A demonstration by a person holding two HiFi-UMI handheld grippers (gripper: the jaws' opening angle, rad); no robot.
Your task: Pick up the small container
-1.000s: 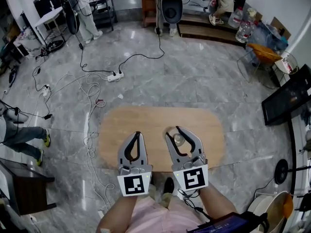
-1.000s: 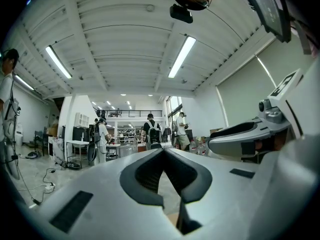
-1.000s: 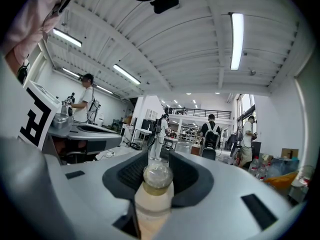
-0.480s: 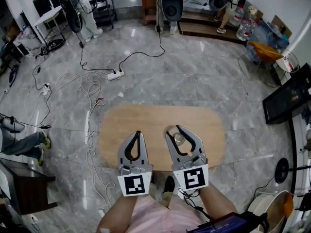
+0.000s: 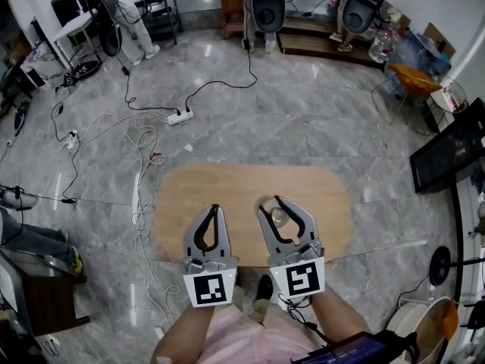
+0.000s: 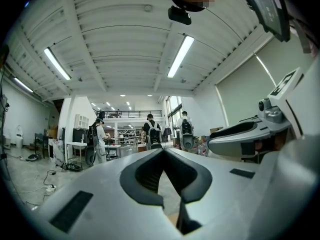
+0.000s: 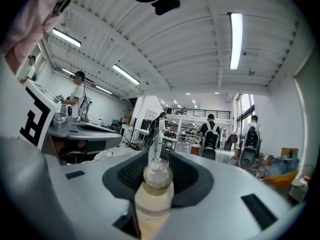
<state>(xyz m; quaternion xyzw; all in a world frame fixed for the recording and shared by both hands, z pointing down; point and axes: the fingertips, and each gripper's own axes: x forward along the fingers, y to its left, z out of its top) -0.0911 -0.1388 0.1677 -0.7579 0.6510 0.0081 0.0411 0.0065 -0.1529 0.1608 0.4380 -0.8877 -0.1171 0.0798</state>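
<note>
One container [image 7: 154, 186] is clamped by the right gripper [image 5: 270, 202].
It should be lifted straight off the counter [image 5: 227, 184]; left gripper [image 6: 163, 153] closed, empty.

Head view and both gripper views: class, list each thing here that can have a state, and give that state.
left gripper: jaws together, nothing between them.
right gripper: jaws closed on the small container.
small container: upright, cap on, held between the right gripper's jaws.
</note>
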